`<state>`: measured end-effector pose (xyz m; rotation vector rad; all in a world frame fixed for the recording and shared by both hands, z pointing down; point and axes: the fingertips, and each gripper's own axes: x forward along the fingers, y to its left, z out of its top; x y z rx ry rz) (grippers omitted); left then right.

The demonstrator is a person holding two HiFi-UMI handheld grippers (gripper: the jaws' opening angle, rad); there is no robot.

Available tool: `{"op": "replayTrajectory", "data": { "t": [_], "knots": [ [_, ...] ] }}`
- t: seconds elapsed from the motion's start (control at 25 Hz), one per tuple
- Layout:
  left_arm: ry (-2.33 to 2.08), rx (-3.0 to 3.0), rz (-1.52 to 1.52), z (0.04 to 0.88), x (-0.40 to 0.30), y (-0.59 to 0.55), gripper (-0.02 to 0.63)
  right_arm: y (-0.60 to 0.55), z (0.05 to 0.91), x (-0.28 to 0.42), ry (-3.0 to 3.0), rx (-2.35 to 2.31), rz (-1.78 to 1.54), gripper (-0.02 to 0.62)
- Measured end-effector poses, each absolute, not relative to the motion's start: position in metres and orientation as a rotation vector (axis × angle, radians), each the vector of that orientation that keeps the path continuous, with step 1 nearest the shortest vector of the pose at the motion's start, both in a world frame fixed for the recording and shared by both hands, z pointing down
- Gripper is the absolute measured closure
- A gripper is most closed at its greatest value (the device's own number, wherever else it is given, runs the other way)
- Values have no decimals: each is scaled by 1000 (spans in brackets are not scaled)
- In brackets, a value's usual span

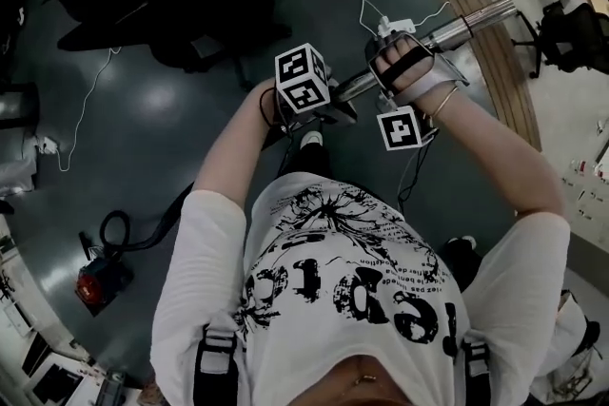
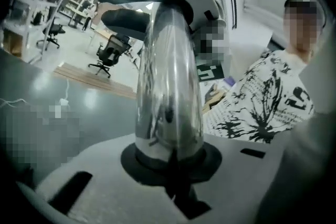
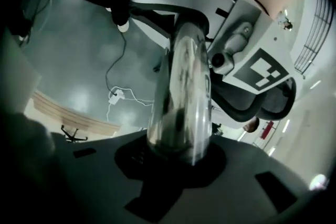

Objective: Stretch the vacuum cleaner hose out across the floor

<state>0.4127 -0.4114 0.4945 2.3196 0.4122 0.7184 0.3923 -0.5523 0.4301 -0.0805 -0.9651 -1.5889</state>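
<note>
left gripper (image 1: 335,100): fingers clamped on shiny round metal tube (image 1: 481,17) | right gripper (image 1: 404,76): fingers clamped on same tube | hose (image 1: 119,228): black, looped on glossy grey floor (image 1: 171,109) beside red vacuum (image 1: 100,282)

Dim overhead light leaves soft glare patches on the floor (image 1: 162,100); the metal tube (image 2: 168,86) gleams; both gripper views bend at dark edges, blurred nearby.
</note>
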Motion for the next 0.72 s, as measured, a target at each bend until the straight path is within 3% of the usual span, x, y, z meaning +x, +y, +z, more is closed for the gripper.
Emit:
{"op": "replayTrajectory", "data": {
  "t": [0.32,0.72],
  "knots": [
    [482,2201,581,487,454,-459,568,-606,449,434,-1043,-256,-1383,537],
    [53,2226,829,558,578,-501,561,-630,518,567,-1040,-577,-1160,537]
  ]
}}
